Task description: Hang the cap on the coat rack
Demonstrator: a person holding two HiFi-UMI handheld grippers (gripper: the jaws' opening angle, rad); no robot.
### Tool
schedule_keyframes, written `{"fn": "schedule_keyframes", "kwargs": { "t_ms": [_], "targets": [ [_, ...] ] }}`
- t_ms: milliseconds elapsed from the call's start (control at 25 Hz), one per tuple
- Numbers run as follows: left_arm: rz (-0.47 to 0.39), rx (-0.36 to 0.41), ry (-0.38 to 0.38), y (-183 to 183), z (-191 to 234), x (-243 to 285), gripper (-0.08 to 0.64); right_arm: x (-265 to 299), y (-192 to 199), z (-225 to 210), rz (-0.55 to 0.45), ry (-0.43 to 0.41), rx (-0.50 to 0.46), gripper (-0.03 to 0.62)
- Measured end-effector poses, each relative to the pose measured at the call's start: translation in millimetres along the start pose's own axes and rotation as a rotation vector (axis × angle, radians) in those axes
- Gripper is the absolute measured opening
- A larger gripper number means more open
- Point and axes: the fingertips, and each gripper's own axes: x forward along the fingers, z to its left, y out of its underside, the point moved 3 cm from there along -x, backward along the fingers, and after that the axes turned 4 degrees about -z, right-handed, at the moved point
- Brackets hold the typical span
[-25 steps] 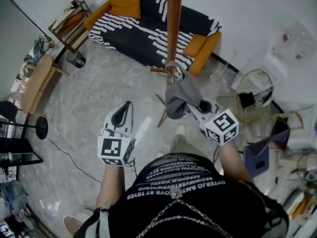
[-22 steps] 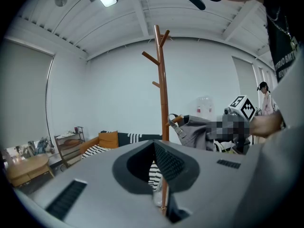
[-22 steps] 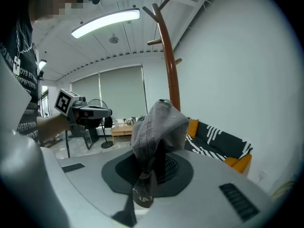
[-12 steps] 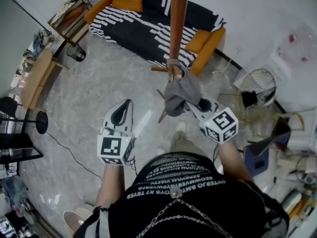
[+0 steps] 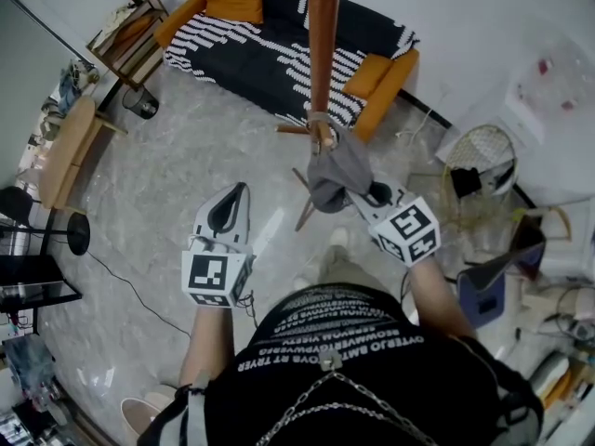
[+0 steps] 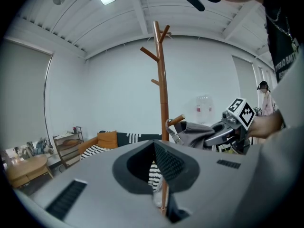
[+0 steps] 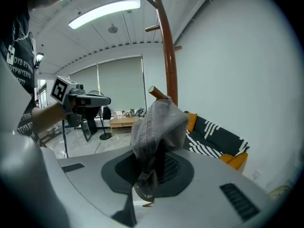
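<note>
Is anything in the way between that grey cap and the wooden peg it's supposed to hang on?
Nothing visible is. The cap, clamped in the right gripper, is right at a low peg of the coat rack, with no other thing between.

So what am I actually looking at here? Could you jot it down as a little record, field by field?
place: a room with a striped sofa
coat rack: wooden pole with pegs, standing upright
cap: grey, its back strap at a low peg of the rack
right gripper: fingers shut on the cap
left gripper: fingers together, holding nothing, off to the side of the rack
progress: cap at the rack, not yet let go
</note>
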Motion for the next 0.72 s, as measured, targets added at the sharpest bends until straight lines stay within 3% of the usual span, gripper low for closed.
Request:
{"fn": "schedule_keyframes", "kwargs": {
  "t_ms": [360,560,720],
  "targets": [
    [0.0,0.019,0.01,2,-9,-14,0.003,-10,3,2,0.013,0.024,0.012,0.035],
    [-0.002,0.028,0.0,1,-15,-24,0.003,-15,16,3,0.066,0.014,0.0,0.145],
    [-0.008,0.032,-0.014,0,-11,-37,0.003,-22,10,2,0.046,0.035,0.013,0.163]
  ]
}}
